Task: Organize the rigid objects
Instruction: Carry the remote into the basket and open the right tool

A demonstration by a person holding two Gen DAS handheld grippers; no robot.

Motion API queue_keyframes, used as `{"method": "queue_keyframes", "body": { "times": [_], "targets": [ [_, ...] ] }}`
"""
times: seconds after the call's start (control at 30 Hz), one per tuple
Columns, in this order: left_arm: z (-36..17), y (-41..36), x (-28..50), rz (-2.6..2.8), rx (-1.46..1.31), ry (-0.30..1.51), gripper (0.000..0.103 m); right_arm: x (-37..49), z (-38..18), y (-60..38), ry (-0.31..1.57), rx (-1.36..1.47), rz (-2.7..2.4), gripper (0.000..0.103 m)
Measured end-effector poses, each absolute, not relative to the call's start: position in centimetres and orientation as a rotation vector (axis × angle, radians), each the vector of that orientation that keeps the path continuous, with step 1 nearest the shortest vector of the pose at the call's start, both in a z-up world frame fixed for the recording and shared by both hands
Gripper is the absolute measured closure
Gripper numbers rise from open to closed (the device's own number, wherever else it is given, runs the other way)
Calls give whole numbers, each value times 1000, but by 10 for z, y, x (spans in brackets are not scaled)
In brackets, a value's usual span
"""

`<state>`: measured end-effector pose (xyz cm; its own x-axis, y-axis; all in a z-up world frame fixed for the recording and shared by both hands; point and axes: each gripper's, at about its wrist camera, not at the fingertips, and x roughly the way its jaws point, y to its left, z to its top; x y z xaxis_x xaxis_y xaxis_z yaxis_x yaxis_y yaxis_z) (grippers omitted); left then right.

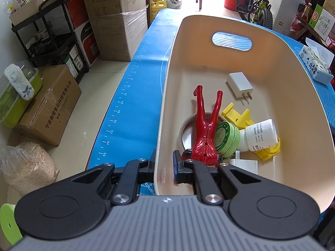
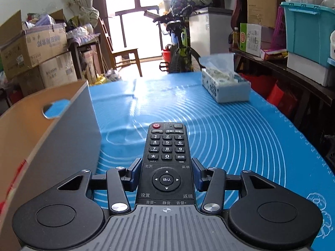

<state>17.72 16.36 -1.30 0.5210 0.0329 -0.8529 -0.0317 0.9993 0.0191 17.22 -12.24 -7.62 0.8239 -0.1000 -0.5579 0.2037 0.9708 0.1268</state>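
Left gripper (image 1: 164,163): fingers clenched on the near wall of the beige bin (image 1: 272,48), 1 finger outside, 1 inside.
Right gripper (image 2: 166,174): fingers grasping the black remote (image 2: 166,163) by both long edges, number keys pointing away; no earlier view to compare.
Remote position: raised over the blue mat (image 2: 230,136), just right of the bin's outer wall (image 2: 62,146).
Bin contents: red figurine (image 1: 206,129) lying legs away, over a tape roll (image 1: 187,131); green tin (image 1: 227,139) touching the figurine; white bottle (image 1: 260,135) on its side beside the tin; yellow pieces (image 1: 236,115) behind and under the bottle; white charger (image 1: 239,84) apart, toward the far wall.
Surface: tissue box (image 2: 226,85) near the far right of the mat, well apart from the remote.
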Motion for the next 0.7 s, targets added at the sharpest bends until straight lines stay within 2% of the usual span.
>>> {"method": "queue_keyframes", "body": {
  "times": [0.37, 0.7],
  "targets": [
    [-14, 165, 176, 41, -3, 1021, 89, 164, -4, -106, 478, 192, -65, 48],
    [-14, 164, 176, 39, -5, 1021, 89, 166, 33, -56, 456, 120, 98, 48]
  ]
}}
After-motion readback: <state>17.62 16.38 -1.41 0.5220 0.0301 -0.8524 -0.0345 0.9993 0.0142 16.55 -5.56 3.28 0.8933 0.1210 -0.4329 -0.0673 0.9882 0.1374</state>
